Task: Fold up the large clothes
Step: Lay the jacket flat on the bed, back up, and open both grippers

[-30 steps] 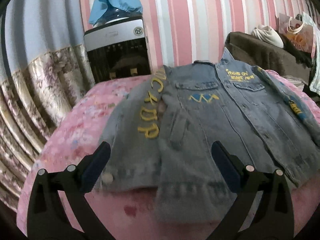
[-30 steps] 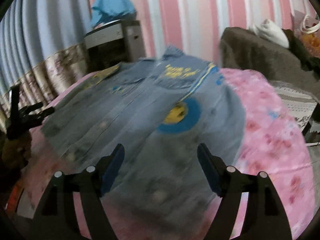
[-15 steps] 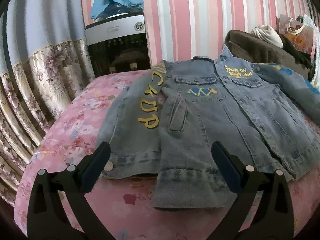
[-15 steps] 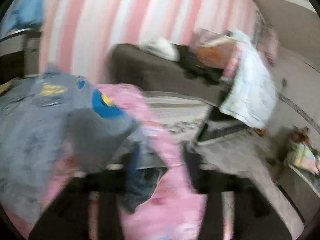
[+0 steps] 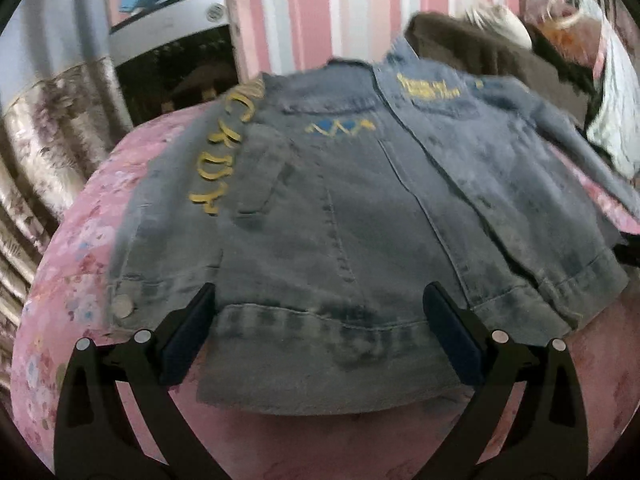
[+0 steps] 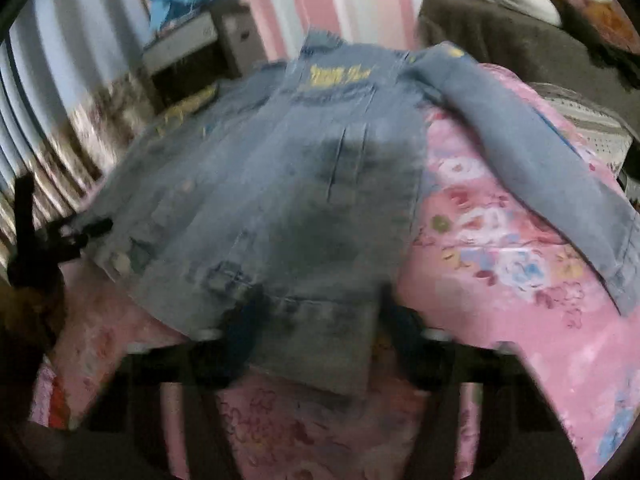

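A blue denim jacket (image 5: 340, 208) with yellow lettering lies face up on a pink floral bedspread (image 5: 80, 248). Its left sleeve is folded in along the body. In the right wrist view the jacket (image 6: 288, 184) shows its right sleeve (image 6: 532, 168) spread out to the side over the bedspread (image 6: 492, 240). My left gripper (image 5: 320, 332) is open and empty, its jaws on either side of the bottom hem. My right gripper (image 6: 316, 328) is open and blurred, its jaws on either side of the hem's right corner. The left gripper (image 6: 52, 236) also shows at the far left of the right wrist view.
A black and silver appliance (image 5: 172, 52) with a blue cloth on top stands behind the bed against the pink striped wall. A dark brown sofa (image 5: 492, 52) piled with clothes and bags is at the back right. A floral curtain (image 5: 36, 148) hangs at the left.
The right sleeve, which lay folded over the jacket's front, is now spread out to the right. My right gripper swung away and came back to the hem. My left gripper moved in closer to the hem.
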Demonstrator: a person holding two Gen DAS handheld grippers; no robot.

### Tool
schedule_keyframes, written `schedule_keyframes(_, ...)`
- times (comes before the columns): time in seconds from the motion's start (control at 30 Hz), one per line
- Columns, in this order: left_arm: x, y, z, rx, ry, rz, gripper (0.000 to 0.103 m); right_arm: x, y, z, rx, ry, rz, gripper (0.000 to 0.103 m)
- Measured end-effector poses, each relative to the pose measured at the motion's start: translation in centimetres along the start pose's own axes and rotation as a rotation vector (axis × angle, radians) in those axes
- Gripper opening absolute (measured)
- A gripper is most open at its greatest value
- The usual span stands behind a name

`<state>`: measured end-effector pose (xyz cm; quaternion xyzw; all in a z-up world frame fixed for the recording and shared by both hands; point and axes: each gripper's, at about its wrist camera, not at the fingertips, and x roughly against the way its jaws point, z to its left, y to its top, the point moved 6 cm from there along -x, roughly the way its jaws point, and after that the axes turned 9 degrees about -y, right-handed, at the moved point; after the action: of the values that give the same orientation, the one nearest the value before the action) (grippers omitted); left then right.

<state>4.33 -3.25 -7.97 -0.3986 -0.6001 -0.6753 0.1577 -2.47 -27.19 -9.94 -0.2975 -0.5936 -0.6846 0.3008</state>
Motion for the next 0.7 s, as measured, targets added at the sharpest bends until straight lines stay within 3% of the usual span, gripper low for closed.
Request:
schedule_keyframes(0.07,-0.5,0.1,-0.3,-0.003,-0.010,0.018,0.099,0.2,0.8,-0.1,0.015,-0.015,-0.036,0.018)
schedule_keyframes(0.1,-0.7,0.1,-0.3,0.001,-0.018,0.023,0.093,0.5,1.1,-0.1,0.021,-0.005,-0.042,0.016)
schedule_keyframes(0.2,-1.5,0.0,-0.3,0.026,-0.051,0.052,0.040,2.0,2.0,-1.1,0.023,-0.022,-0.091,0.014)
schedule_keyframes(0.33,-0.2,0.2,-2.4,0.005,-0.144,0.033,0.013,4.9,3.1,-3.1,0.003,-0.031,-0.158,0.014)
schedule_keyframes(0.4,1.6,0.7,-4.0,-0.048,-0.132,0.008,0.011,6.5,3.5,-3.2,0.036,-0.076,-0.192,0.014)
schedule_keyframes(0.53,5.1,1.2,-4.6,-0.018,-0.174,-0.032,0.011,9.3,3.2,-4.3,0.025,-0.061,-0.206,0.015)
schedule_keyframes(0.6,5.0,0.7,-4.3,-0.015,-0.157,-0.015,0.013,8.4,2.5,-4.0,0.062,-0.051,-0.144,0.016)
schedule_keyframes(0.67,3.5,-0.3,-3.9,-0.006,-0.159,0.032,0.015,6.6,1.5,-4.2,0.087,-0.056,-0.086,0.025)
schedule_keyframes(0.7,2.7,-1.0,-3.6,0.006,-0.152,0.059,0.027,6.1,1.1,-4.7,0.089,-0.077,-0.072,0.025)
